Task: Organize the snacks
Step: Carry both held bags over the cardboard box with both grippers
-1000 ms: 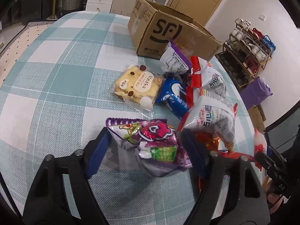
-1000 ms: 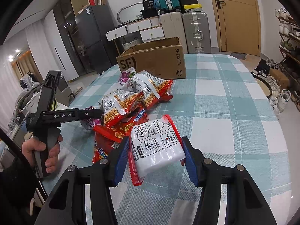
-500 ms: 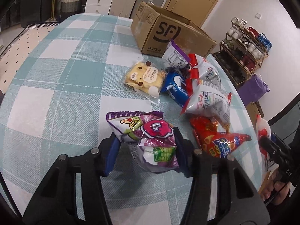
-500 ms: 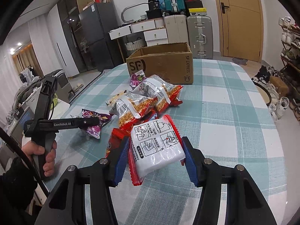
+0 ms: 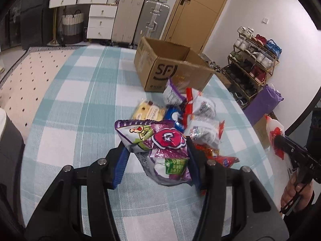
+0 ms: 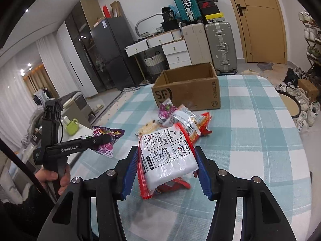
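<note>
Left gripper (image 5: 155,158) clamping purple snack bag (image 5: 160,148), long axis forward; right gripper (image 6: 166,168) clamping white noodle packet (image 6: 166,158), lengthwise forward

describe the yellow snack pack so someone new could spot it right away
Start at the open cardboard box on the checked table; the snack pile lies in front of it. The yellow pack sits at the pile's left edge, beside a blue packet. It is the only pale yellow one, with brown dots.
</note>
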A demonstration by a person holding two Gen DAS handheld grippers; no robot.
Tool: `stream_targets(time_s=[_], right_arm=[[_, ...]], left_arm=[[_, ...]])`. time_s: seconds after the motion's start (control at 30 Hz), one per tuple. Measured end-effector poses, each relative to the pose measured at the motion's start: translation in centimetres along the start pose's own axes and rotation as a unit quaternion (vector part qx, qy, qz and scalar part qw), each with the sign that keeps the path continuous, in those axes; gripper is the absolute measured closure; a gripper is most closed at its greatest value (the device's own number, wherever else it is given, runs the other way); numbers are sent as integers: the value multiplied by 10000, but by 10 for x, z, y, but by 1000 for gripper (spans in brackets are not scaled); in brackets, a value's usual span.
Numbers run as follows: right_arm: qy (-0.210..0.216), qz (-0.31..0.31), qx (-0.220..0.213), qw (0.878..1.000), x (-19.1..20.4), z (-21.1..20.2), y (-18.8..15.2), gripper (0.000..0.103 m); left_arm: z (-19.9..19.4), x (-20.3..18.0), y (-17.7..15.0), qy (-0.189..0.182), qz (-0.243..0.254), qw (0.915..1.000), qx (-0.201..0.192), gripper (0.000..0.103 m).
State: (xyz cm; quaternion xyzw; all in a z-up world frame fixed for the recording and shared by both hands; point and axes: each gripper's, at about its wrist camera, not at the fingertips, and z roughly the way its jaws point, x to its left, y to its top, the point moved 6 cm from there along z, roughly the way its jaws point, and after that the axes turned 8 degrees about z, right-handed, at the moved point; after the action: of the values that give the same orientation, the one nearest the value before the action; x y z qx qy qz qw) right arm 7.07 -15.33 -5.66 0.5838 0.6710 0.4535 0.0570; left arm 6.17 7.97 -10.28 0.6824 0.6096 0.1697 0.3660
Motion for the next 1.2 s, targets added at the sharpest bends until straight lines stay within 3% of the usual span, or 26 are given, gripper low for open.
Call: stream_targets(time_s=[0.23, 0.53, 1.2], right_arm=[[395, -50, -68, 9992, 19, 2, 31, 48], [570, -125, -84, 9983, 25, 18, 67, 48], [908, -403, -358, 9944, 47, 37, 193, 48]], left_arm=[[-17, -26, 38, 8, 400, 9988, -274, 53], [-28, -65, 93, -14, 880, 9950, -481, 53], [11, -90, 244, -70, 1038, 9935, -469, 53]])
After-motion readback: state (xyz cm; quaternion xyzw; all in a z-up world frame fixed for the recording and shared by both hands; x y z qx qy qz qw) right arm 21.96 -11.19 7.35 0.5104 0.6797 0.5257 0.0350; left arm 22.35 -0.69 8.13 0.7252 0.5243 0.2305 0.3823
